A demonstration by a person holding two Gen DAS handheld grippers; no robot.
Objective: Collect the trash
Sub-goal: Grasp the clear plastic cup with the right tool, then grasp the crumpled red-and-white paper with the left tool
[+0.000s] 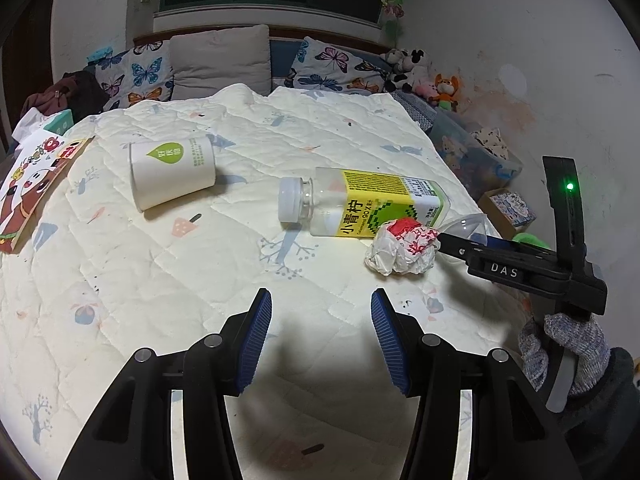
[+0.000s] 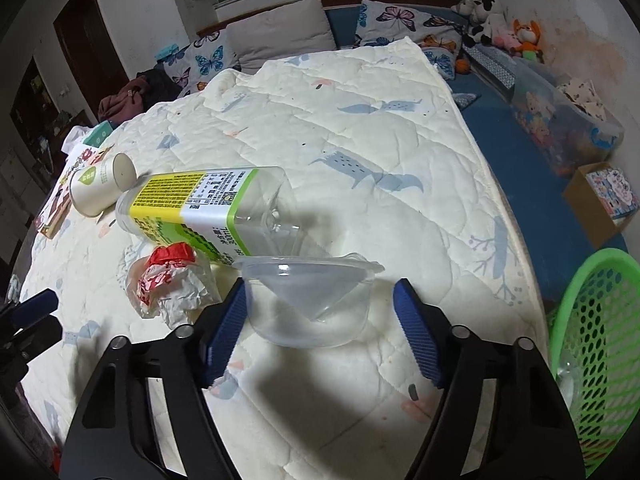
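Clear plastic everywhere on this bed, haha. The quilt (image 1: 200, 264) is cream with little blue foxes, trees and popsicles printed on it, and the trash is scattered across it.

Right hand-held gripper (image 2: 320, 332) has its blue ribbed pads on either side of a see-through plastic bowl (image 2: 308, 300) near the bed's edge. The left pad looks right up against the bowl wall, while the right pad has a visible gap, so it isn't clamped on. The left wrist view shows this gripper's black body with "DAS" printed on it and a green light glowing, gripped by a knit-gloved hand (image 1: 568, 352).

Left hand-held gripper (image 1: 320, 332) hovers over bare quilt, jaws about half open with nothing between them.

Other stuff:
- Empty clear bottle (image 1: 360, 204) on its side, white cap, yellow-green label reading "小青柠" and "90%", plus "300mL" in small print. The right wrist view shows its back label with barcode and fine text I can't read.
- Crumpled white paper wrapper (image 1: 400, 248) with red printing, touching the bottle and just beside the bowl. The writing is too scrunched to read.
- White paper cup (image 1: 172, 172) lying on its side, green leaf logo with characters I can't make out.

Green mesh basket (image 2: 592, 344) stands off the bed's edge, to the right.
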